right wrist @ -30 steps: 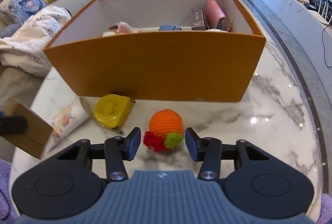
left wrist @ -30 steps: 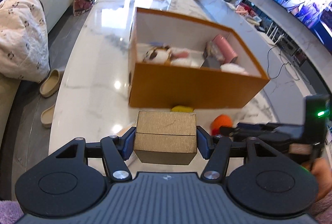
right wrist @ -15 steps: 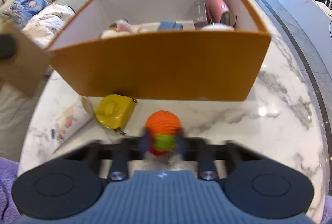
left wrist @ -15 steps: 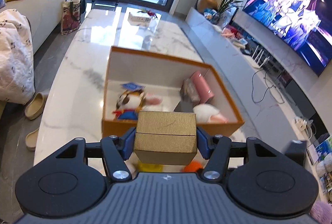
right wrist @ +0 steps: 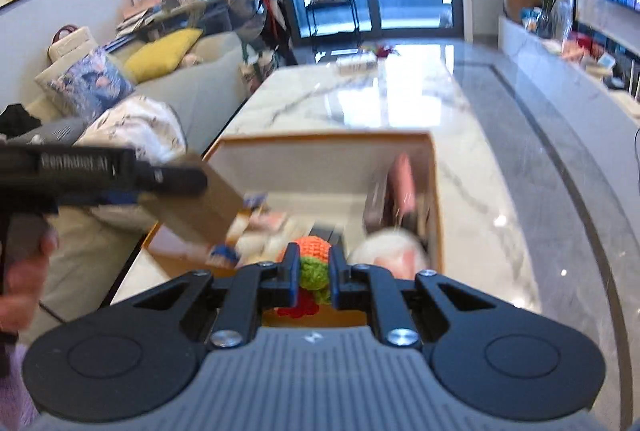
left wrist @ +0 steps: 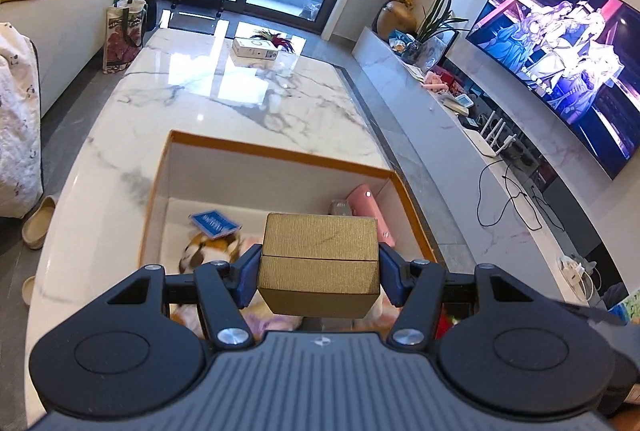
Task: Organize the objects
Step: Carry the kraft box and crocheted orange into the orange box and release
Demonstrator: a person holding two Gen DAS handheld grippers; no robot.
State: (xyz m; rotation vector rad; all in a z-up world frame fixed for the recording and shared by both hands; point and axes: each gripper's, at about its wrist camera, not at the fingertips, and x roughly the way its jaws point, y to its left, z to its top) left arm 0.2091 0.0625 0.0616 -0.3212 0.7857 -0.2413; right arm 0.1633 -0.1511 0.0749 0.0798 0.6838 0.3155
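My left gripper [left wrist: 318, 265] is shut on a gold-brown cardboard box [left wrist: 320, 251] and holds it in the air above the open orange storage box [left wrist: 276, 155]. Inside that box lie a plush toy [left wrist: 208, 251], a blue card [left wrist: 215, 224] and a pink case [left wrist: 366, 201]. My right gripper [right wrist: 314, 273] is shut on an orange crocheted ball [right wrist: 310, 251] with green and red trim, lifted over the near wall of the orange storage box [right wrist: 324, 141]. In the right wrist view the left gripper [right wrist: 176, 187] comes in from the left with the gold box [right wrist: 200, 207].
The orange box stands on a long white marble table [left wrist: 224, 99] with a small white carton [left wrist: 256, 48] at its far end. A sofa [right wrist: 192, 87] with cushions runs along the left. A TV [left wrist: 560, 59] and a low console line the right wall.
Both grippers have risen from table level to above the orange box. The right gripper closed on the crocheted ball and lifted it off the table. The left kept its grip on the gold box.
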